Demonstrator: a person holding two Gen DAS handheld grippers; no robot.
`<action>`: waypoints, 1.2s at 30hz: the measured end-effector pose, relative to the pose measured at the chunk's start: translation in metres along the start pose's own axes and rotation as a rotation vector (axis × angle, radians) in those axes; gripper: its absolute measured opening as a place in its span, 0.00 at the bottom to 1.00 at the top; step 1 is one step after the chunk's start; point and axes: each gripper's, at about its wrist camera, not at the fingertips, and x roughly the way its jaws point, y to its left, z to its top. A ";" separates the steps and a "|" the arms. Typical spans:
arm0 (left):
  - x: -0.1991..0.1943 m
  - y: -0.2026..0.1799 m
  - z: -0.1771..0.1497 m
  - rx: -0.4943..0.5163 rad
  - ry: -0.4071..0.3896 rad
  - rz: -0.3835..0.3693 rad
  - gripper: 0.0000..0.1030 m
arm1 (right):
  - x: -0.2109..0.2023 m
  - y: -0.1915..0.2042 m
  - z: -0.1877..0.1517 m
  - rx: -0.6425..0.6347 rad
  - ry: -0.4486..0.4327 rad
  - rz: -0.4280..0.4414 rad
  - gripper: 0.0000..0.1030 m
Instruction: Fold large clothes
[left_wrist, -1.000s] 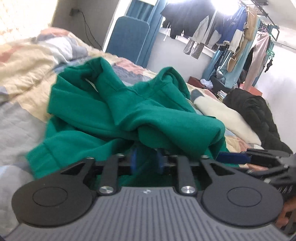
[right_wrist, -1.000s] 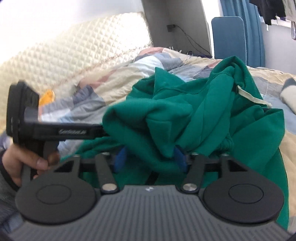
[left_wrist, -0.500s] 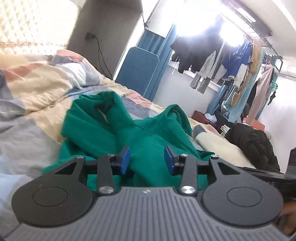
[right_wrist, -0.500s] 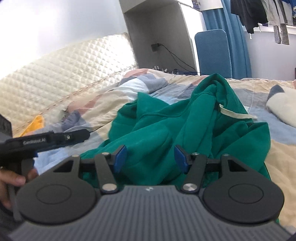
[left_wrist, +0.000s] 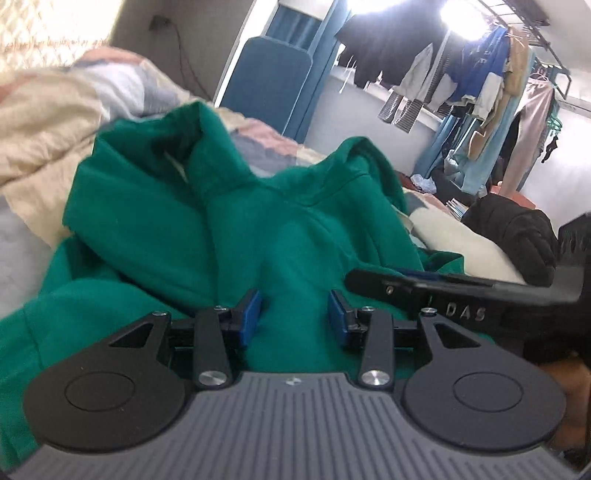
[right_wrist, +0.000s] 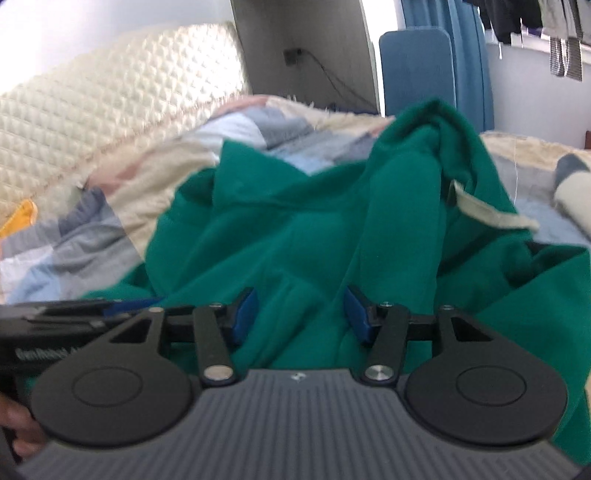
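Observation:
A large green hooded sweatshirt (left_wrist: 236, 221) lies crumpled on a patchwork quilt (left_wrist: 44, 122). It also fills the right wrist view (right_wrist: 314, 229), where a pale neck label (right_wrist: 491, 214) sticks out. My left gripper (left_wrist: 293, 317) is open, its blue pads just above the green cloth. My right gripper (right_wrist: 301, 314) is open too, close over the same heap. The right gripper also shows as a black bar at the right of the left wrist view (left_wrist: 461, 291). The left gripper shows at the left edge of the right wrist view (right_wrist: 66, 317).
A quilted cream headboard (right_wrist: 110, 110) runs behind the bed. A blue chair back (left_wrist: 269, 85) stands past the bed. Clothes hang on a rack (left_wrist: 480, 74) by the window. A black jacket (left_wrist: 517, 232) and a cream pillow (left_wrist: 454, 236) lie at the right.
Both grippers held folds of the sweatshirt a second ago, then opened and let go. They rose and have now come back down close to the cloth.

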 end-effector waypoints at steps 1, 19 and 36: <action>0.004 0.002 -0.001 0.000 0.007 -0.001 0.45 | 0.003 -0.003 -0.002 0.013 0.010 0.005 0.53; 0.002 0.010 -0.001 -0.010 -0.004 0.005 0.45 | -0.008 -0.001 -0.005 0.002 0.008 -0.007 0.52; -0.111 -0.005 -0.014 0.012 -0.037 0.096 0.45 | -0.127 0.007 -0.012 0.060 -0.063 -0.159 0.53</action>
